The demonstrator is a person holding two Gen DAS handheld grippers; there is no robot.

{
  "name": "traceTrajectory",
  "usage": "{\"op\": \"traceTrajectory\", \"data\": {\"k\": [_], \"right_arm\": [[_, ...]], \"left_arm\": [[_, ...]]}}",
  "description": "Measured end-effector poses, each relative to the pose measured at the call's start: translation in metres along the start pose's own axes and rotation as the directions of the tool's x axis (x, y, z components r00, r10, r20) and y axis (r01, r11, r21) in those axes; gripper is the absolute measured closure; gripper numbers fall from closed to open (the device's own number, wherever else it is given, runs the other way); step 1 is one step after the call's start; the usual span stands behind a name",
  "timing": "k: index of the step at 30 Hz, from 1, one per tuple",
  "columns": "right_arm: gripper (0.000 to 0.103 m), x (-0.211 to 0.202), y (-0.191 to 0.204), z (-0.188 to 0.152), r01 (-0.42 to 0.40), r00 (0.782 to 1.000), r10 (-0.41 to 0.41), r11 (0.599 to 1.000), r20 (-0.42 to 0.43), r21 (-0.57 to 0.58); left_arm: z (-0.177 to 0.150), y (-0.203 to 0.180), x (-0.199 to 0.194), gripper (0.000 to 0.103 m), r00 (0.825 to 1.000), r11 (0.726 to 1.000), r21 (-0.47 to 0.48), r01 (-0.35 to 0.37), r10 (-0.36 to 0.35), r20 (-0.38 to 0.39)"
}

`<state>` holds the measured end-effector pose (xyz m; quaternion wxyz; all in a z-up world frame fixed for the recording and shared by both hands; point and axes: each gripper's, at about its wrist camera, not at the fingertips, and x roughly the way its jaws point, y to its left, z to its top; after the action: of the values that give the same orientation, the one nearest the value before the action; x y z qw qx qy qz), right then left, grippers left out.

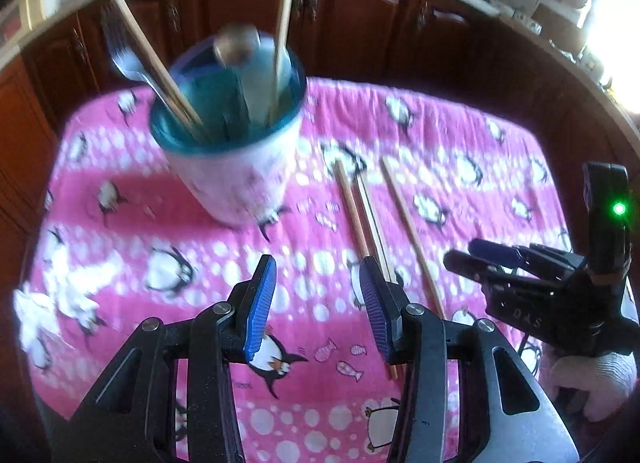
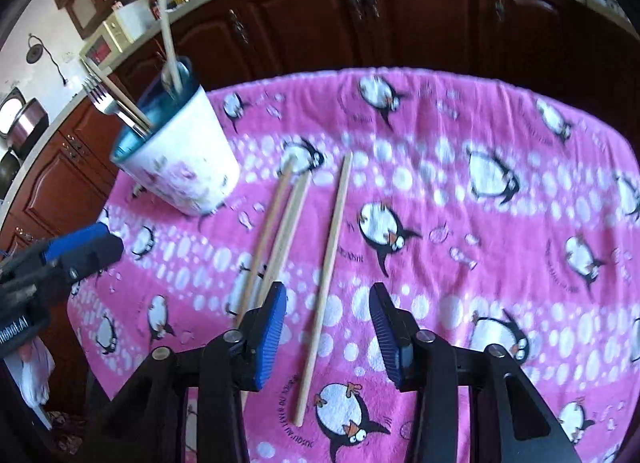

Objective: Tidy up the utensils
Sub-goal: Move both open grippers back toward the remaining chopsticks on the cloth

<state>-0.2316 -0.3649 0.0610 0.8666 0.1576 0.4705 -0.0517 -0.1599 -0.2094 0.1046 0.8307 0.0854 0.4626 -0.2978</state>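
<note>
A white cup with a blue inside (image 1: 236,167) stands on the pink penguin cloth (image 1: 160,223) and holds a fork (image 1: 120,51), a spoon and wooden chopsticks (image 1: 286,23). Three loose chopsticks (image 1: 412,235) lie to its right. My left gripper (image 1: 318,303) is open and empty, just before the cup, with its right finger over two chopsticks. In the right wrist view the cup (image 2: 188,167) is at upper left. My right gripper (image 2: 328,327) is open, and one chopstick (image 2: 324,287) lies between its fingers. The other two (image 2: 280,231) lie left of it.
Dark wooden cabinets (image 2: 360,23) and a counter edge run behind the table. The other gripper shows at the right edge in the left wrist view (image 1: 540,283) and at the left edge in the right wrist view (image 2: 60,259). The cloth's right half (image 2: 520,223) holds only its print.
</note>
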Motion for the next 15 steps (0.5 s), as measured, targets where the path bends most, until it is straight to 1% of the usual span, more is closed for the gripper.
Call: {"op": "traceTrajectory", "data": {"k": [3, 9, 13, 15], "right_arm": [[0.068, 0.016, -0.003, 0.003, 0.005, 1.0, -0.004, 1.0, -0.021, 0.008], [0.071, 0.042, -0.003, 0.01, -0.009, 0.998, 0.009, 1.0, -0.06, 0.015], [0.084, 0.049, -0.008, 0.01, -0.003, 0.999, 0.004, 1.0, -0.046, 0.021], [0.087, 0.048, -0.013, 0.011, -0.01, 0.999, 0.011, 1.0, -0.043, 0.028]], "left_arm": [[-0.002, -0.001, 0.019, 0.06, 0.999, 1.0, -0.015, 0.007, -0.007, -0.035], [-0.001, -0.001, 0.049, 0.06, 0.995, 0.998, -0.055, 0.041, -0.045, -0.087], [0.001, -0.006, 0.069, 0.06, 0.99, 0.996, -0.067, 0.057, -0.065, -0.122], [0.001, -0.008, 0.074, 0.06, 0.989, 0.996, -0.069, 0.064, -0.073, -0.128]]}}
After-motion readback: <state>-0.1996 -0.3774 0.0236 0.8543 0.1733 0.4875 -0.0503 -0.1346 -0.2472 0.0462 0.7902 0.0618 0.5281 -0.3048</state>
